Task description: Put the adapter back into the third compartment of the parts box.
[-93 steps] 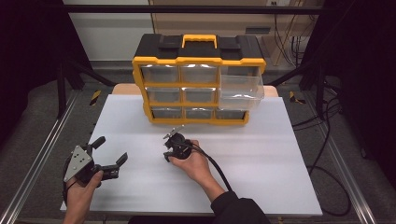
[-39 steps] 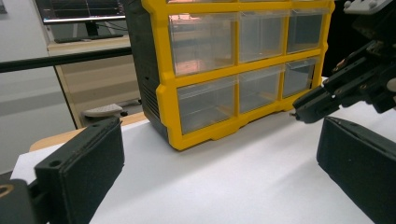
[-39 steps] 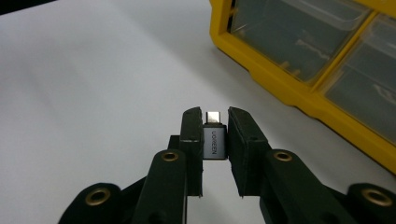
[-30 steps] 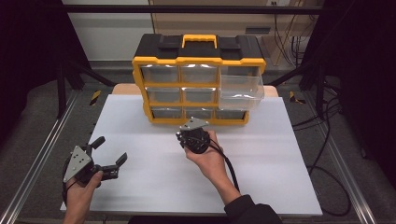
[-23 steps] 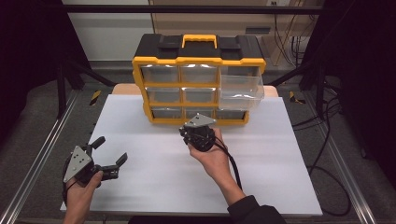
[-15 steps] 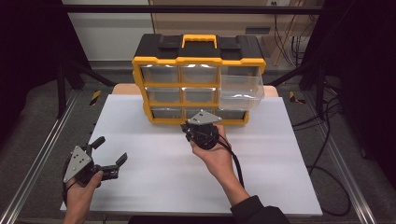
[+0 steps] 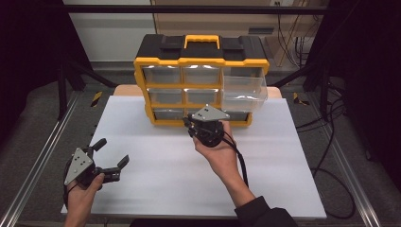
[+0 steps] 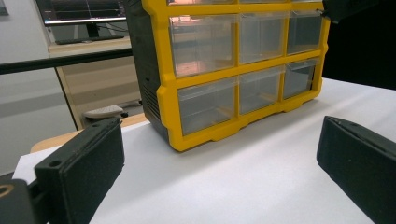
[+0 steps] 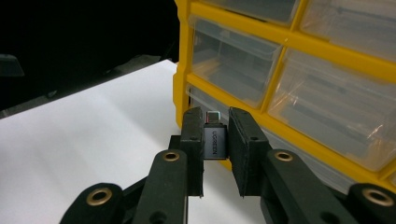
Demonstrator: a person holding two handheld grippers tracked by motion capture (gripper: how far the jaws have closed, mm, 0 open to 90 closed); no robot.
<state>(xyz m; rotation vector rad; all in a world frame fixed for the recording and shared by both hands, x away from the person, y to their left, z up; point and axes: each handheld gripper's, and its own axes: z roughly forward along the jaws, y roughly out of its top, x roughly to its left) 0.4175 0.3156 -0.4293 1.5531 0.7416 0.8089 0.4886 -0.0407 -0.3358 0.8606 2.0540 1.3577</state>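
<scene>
A yellow and black drawer cabinet stands at the back of the white board, with one clear drawer pulled out at its right. My right gripper hangs in front of the cabinet's bottom row, raised off the board. It is shut on a small grey adapter with a metal plug tip that points at the cabinet. My left gripper rests at the board's near left corner, open with nothing between its fingers; it faces the cabinet.
Metal frame rails run along the left and right sides of the table. Black cables trail on the floor at the right. A cable from the right gripper hangs down along the forearm.
The right hand has lifted and moved right toward the cabinet, the adapter still clamped in its gripper. The left hand has stayed put.
</scene>
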